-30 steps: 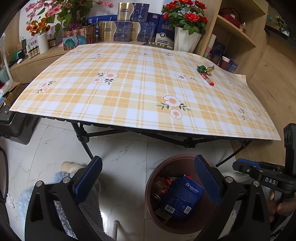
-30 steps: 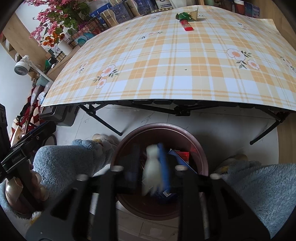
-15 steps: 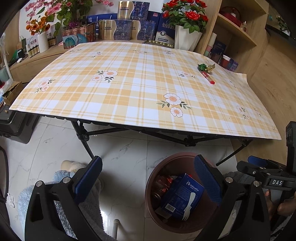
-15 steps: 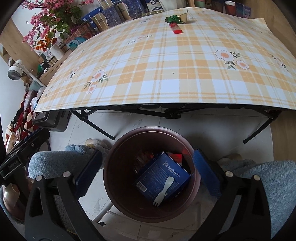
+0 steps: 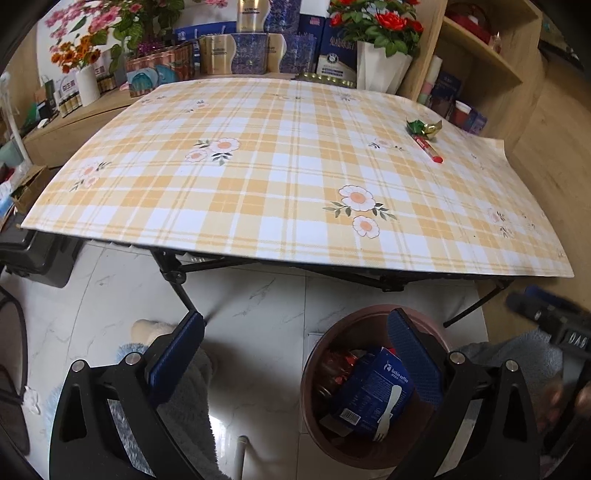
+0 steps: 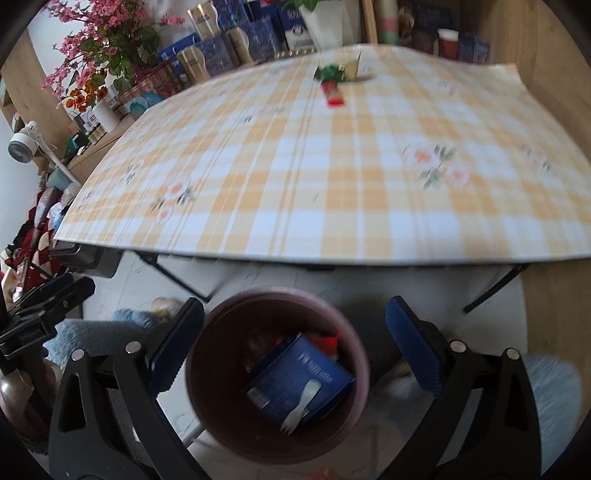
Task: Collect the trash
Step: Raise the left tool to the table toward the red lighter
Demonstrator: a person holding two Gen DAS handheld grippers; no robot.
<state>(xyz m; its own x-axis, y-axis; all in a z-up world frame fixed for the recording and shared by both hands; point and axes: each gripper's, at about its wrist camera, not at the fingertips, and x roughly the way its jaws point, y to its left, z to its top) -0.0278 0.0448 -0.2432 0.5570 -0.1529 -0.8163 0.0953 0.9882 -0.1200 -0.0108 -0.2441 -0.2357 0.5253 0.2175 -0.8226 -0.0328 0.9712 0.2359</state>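
Red roses [image 5: 380, 22] in a white vase [image 5: 376, 68] stand beyond the plaid tablecloth [image 5: 280, 166].

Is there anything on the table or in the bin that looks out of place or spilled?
Nothing is spilled. Two pieces of trash remain on the yellow checked tablecloth, near its far right corner: a crumpled green and gold wrapper and a red tube-shaped packet. The white plastic fork lies on the blue coffee box in the brown round bin.
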